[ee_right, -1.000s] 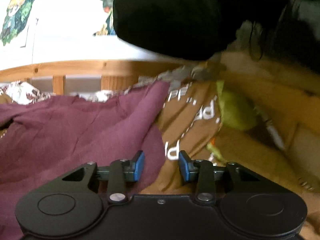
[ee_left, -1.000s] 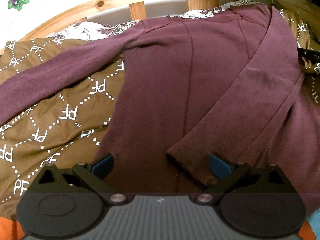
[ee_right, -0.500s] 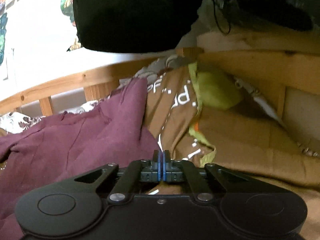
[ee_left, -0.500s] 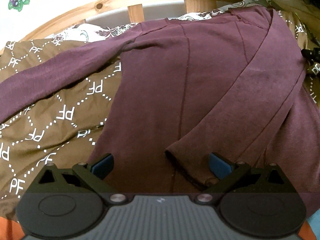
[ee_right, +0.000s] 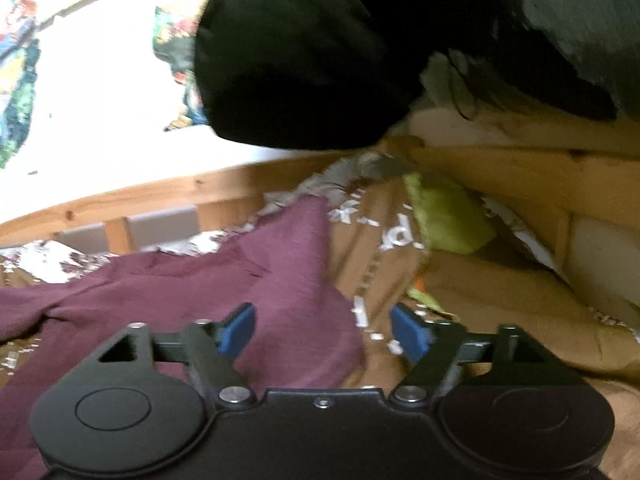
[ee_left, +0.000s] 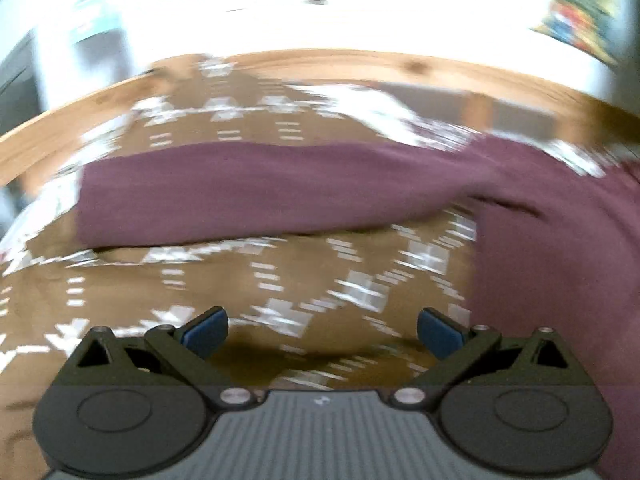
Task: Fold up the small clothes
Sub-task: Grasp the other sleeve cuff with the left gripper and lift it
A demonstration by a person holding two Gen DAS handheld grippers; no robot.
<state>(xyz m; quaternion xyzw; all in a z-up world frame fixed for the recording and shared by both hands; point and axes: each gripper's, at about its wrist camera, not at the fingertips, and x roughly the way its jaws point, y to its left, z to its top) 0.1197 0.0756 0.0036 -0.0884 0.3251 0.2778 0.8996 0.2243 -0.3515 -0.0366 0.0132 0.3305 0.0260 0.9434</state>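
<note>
Jaws on both grippers stand apart, nothing between them. Left gripper [ee_left: 322, 330]: blue pads spread wide over the brown patterned bedspread [ee_left: 248, 280], holding no cloth. Left wrist view is motion-blurred — the white pattern on the bedspread smears into streaks.

Maroon long-sleeved top [ee_left: 552, 264] lies on the bed. From the left wrist view its body fills the right side, and one sleeve [ee_left: 256, 192] stretches flat across the bedspread toward the left, well beyond the pads; the cuff end sits at far left. Sleeve and left gripper are apart.

Right gripper [ee_right: 323, 332]: pads open at a moderate gap. Edge of the maroon top [ee_right: 256, 300] lies just below and ahead of the left pad; brown bedspread [ee_right: 500, 300] lies ahead of the right pad. Contact with the cloth — cannot tell.

Wooden bed rail [ee_left: 400, 66] curves along the far edge of the bed, with slats showing beneath it in the right wrist view. Yellow-green cloth [ee_right: 448, 216] is tucked by the frame at the right. A dark, black mass [ee_right: 304, 52] hangs over the upper part of the right wrist view, too blurred to name. Bright wall behind carries colourful pictures [ee_right: 20, 92]
</note>
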